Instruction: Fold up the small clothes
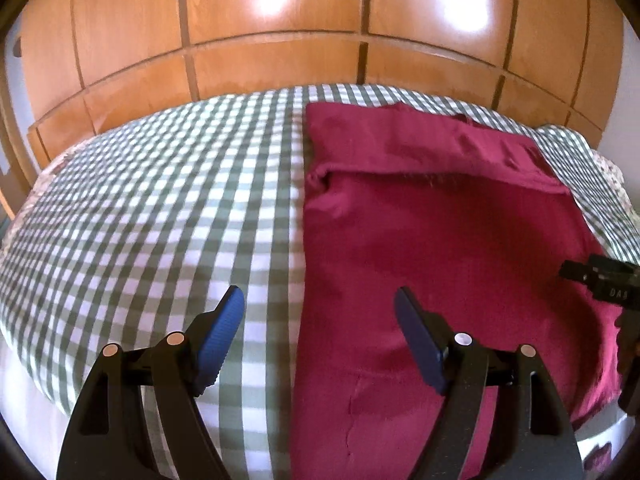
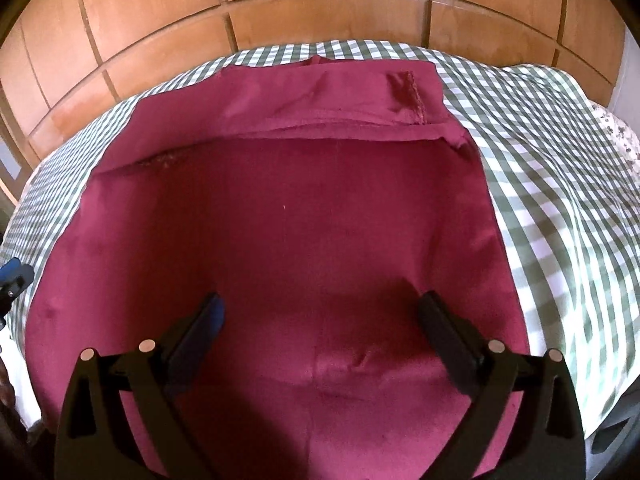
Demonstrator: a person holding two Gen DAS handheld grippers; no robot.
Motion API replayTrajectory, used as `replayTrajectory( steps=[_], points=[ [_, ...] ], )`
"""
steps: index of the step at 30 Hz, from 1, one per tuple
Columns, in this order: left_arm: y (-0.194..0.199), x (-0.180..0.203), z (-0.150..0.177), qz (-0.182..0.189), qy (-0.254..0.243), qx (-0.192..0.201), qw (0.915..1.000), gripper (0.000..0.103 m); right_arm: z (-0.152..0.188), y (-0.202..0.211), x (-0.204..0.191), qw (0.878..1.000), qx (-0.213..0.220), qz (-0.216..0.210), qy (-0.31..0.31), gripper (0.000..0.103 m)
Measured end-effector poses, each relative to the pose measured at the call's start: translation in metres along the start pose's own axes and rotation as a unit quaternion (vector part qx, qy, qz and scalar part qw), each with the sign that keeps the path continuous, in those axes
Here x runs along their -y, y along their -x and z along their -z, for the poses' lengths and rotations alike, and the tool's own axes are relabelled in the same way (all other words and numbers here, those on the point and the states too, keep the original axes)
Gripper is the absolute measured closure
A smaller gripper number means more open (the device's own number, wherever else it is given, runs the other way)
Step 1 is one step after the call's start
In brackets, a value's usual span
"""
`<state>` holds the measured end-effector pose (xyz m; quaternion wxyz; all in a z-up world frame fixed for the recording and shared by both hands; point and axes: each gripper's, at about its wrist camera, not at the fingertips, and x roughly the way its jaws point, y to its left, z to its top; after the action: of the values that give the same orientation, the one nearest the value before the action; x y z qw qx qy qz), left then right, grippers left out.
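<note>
A maroon garment point(image 1: 440, 240) lies flat on a green-and-white checked cloth point(image 1: 160, 200), with its far part folded over into a band. In the right wrist view the garment point(image 2: 280, 240) fills the middle and the folded band point(image 2: 320, 100) lies at the far edge. My left gripper point(image 1: 320, 304) is open and empty, hovering over the garment's left edge. My right gripper point(image 2: 320, 308) is open and empty above the garment's near middle. The right gripper also shows at the right edge of the left wrist view point(image 1: 600, 280).
The checked cloth point(image 2: 560, 200) covers a raised padded surface that drops off at the near and side edges. A wooden panelled wardrobe point(image 1: 280, 20) stands right behind it. A floral fabric edge point(image 2: 616, 132) shows at the far right.
</note>
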<state>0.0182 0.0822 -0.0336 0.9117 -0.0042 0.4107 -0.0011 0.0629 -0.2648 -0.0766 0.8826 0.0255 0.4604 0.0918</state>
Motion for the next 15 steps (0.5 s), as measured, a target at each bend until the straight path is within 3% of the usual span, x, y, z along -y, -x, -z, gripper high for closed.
replayTrajectory(
  steps=[7,12,15],
  points=[
    [0.007,-0.006,0.020,0.041,-0.032,-0.033,0.9981,0.027,0.001,0.028,0.034,0.999,0.010,0.013,-0.027,0.005],
    [0.018,-0.014,0.038,0.094,-0.041,-0.071,0.9922,0.031,0.020,0.042,0.073,0.999,-0.016,0.018,-0.048,0.006],
    [0.019,-0.018,0.051,0.142,-0.036,-0.106,0.9835,0.047,0.044,0.052,0.087,0.998,-0.044,0.002,-0.055,0.013]
  ],
)
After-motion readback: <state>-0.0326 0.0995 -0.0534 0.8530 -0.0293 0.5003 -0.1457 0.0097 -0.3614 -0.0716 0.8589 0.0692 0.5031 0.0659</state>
